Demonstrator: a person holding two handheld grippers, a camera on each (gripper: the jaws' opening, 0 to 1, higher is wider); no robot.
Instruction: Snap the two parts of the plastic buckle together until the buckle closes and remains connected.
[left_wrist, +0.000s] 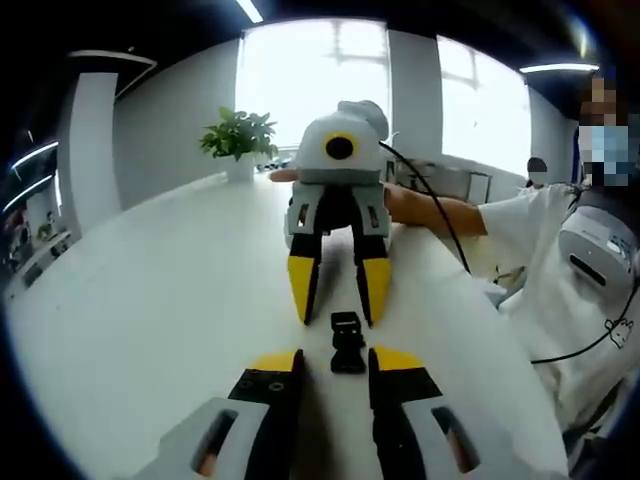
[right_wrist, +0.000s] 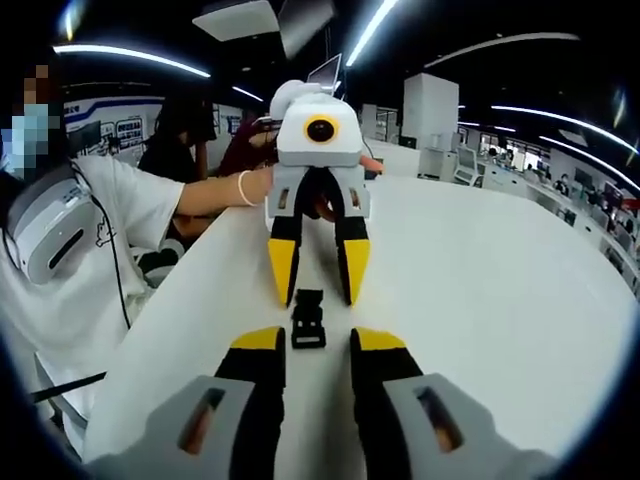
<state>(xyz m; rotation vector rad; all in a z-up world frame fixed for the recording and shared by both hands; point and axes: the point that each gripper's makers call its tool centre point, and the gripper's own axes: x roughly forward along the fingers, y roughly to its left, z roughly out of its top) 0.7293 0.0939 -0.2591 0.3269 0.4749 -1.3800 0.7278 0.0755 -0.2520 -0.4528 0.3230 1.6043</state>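
Black plastic buckle (left_wrist: 347, 341) lies joined on the white table (left_wrist: 150, 300) between both grippers' open, empty fingers (left_wrist: 272, 365).

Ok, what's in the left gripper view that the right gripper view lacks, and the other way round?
Left gripper view alone: a potted plant at the table's far end, bright windows behind it, and the right gripper facing in, jaws open. Right gripper view alone: a dim office with ceiling light strips, and the left gripper facing in, jaws open. Both: the black buckle lying on the white table between the two grippers, untouched, and a person in a white shirt beside the table.
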